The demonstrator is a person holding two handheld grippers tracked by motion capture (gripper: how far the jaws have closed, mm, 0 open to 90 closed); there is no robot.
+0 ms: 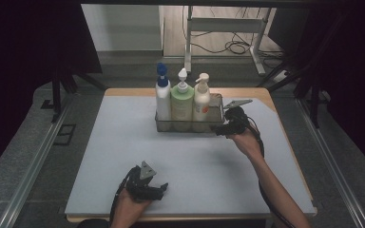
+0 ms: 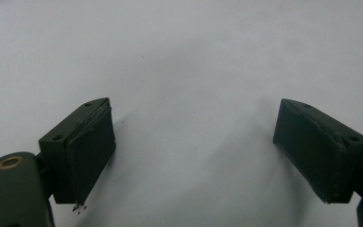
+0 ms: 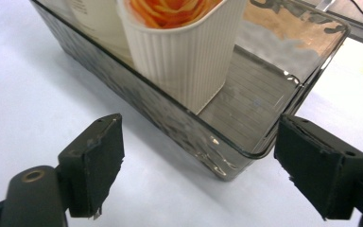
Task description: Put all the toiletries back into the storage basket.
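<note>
A person seated at a table works with a hand-held gripper in each hand above a pale blue-grey mat (image 1: 123, 142) that covers most of the wooden tabletop. Toward the far middle of the mat stands a clear smoked-plastic tray (image 1: 164, 126), long and narrow, holding three pump bottles upright in a row: a white bottle with a blue pump (image 1: 162, 97) at the left, a pale green bottle (image 1: 182, 102) in the middle, and a cream bottle with an orange label (image 1: 201, 99) at the right, each touching its neighbour. The right end of the tray, past the cream bottle, is bare. The right gripper (image 1: 223, 127) sits at that right end, just beside the tray's near corner; in the right gripper view its black jaws stand wide apart with the rounded corner of the tray (image 3: 246, 151) between them, the pads clear of the plastic on both sides, and the ribbed base of the cream bottle (image 3: 184, 61) rises just behind the tray's wall. The left gripper (image 1: 161, 187) rests low near the front edge of the mat, well apart from the tray, in the person's left hand (image 1: 130, 211). In the left gripper view its jaws are likewise spread wide, with plain mat (image 2: 194, 71) between and beyond them.
</note>
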